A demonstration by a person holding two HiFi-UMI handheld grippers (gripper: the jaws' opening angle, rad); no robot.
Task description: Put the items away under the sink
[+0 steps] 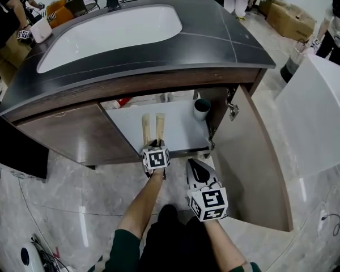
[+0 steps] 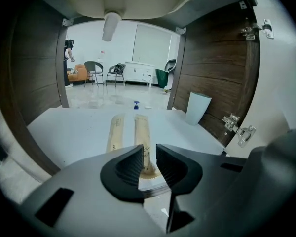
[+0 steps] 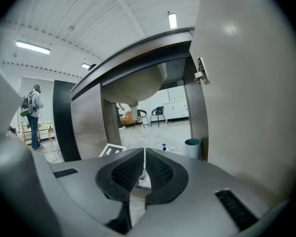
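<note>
Two long tan packets lie side by side on the white cabinet shelf (image 1: 184, 130) under the sink, one to the left (image 2: 115, 131) and one to the right (image 2: 142, 135). In the head view they show at the shelf's front, the left packet (image 1: 146, 127) and the right packet (image 1: 160, 124). My left gripper (image 2: 149, 158) hovers over the near end of the right packet with a narrow gap between its jaws; the pads do not press on it. My right gripper (image 1: 196, 166) hangs outside the cabinet by the open door, jaws together and empty.
A pale teal cup (image 1: 202, 109) stands at the shelf's right rear, against the cabinet wall. The cabinet door (image 1: 256, 157) stands wide open at the right. The basin's underside and drain pipe (image 2: 110, 26) hang above the shelf. A small blue-capped bottle (image 2: 136, 104) sits beyond the shelf's far edge.
</note>
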